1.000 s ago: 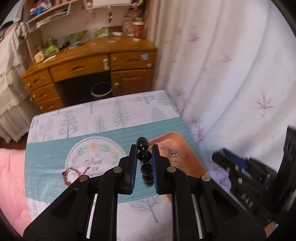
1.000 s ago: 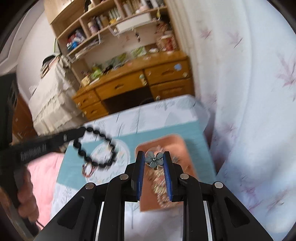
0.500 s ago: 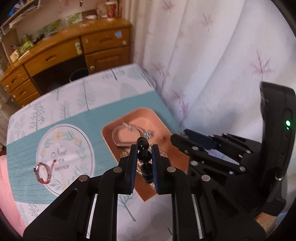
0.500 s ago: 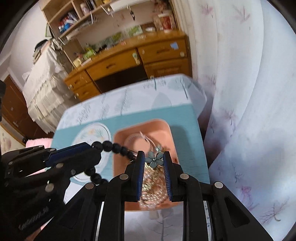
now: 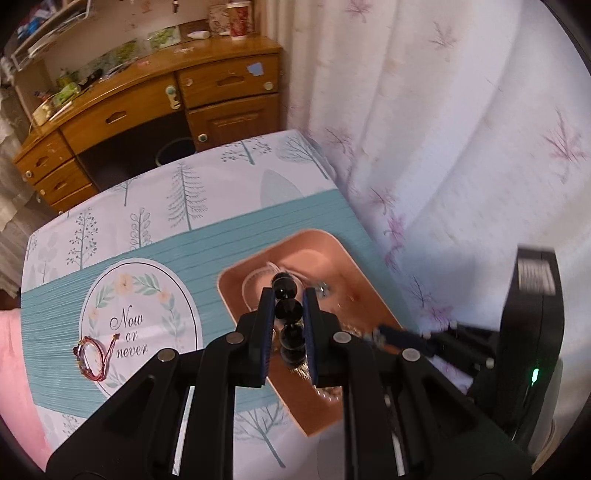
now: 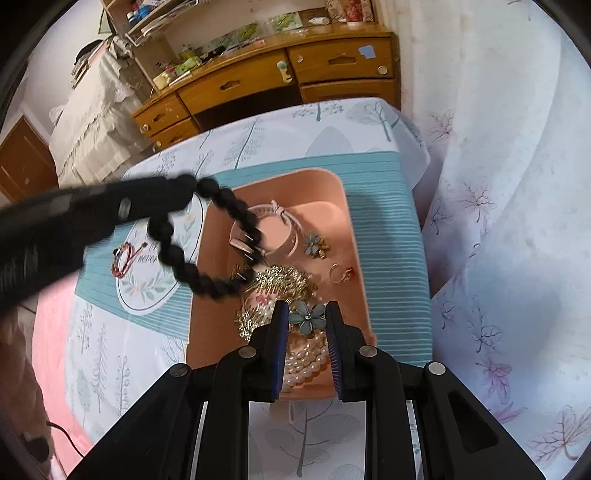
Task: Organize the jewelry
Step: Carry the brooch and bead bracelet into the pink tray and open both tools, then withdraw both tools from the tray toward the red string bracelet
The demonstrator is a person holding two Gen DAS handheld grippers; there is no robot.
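Right hand-held gripper (image 6: 307,321) blocks part of the pearls (image 6: 304,360) in the pink tray (image 6: 343,206); it pinches a blue-grey flower brooch (image 6: 307,318). Left hand-held gripper (image 5: 289,308) clamps a glossy black bead bracelet (image 6: 207,254), blurred, dangling at tray's 9 o'clock rim.

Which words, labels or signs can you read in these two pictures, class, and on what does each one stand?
"Now or never": script inside the white oval medallion on the teal table mat.
Label on the black housing of the right tongs: blurred, unreadable.
Cup and packets on the wooden desk: print too small to read.
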